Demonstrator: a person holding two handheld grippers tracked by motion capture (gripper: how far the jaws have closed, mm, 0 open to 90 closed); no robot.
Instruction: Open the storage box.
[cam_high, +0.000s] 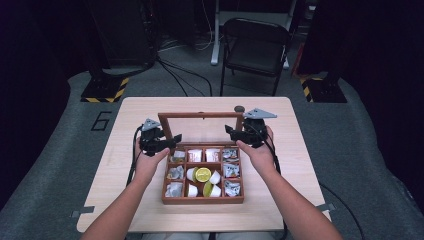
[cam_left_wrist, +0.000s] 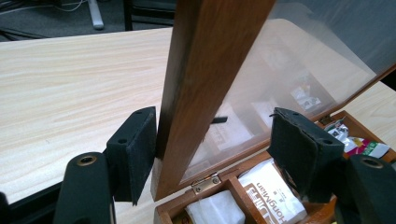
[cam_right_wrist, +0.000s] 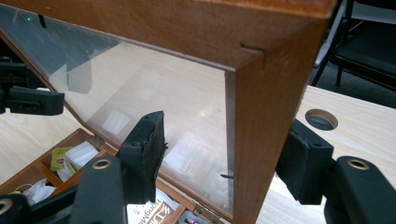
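Note:
A wooden compartment box (cam_high: 202, 200) sits mid-table with its glass-paned lid (cam_high: 200, 115) raised nearly upright. The compartments hold tea bags, white pods and a cut lime (cam_high: 202, 174). My left gripper (cam_high: 170, 141) straddles the lid's left rail (cam_left_wrist: 196, 93). In the left gripper view (cam_left_wrist: 215, 126) one pad touches the wood and the other stands off over the glass. My right gripper (cam_high: 235, 132) straddles the right rail (cam_right_wrist: 266, 140). In the right gripper view (cam_right_wrist: 229, 135) one pad sits against the rail's outer side and the other is apart from it, in front of the pane.
A round hole (cam_right_wrist: 320, 119) is set in the tabletop (cam_high: 140, 107) behind the lid's right corner. Bare table lies left, right and behind the box. A black folding chair (cam_high: 255, 45) and floor cables stand beyond the far edge.

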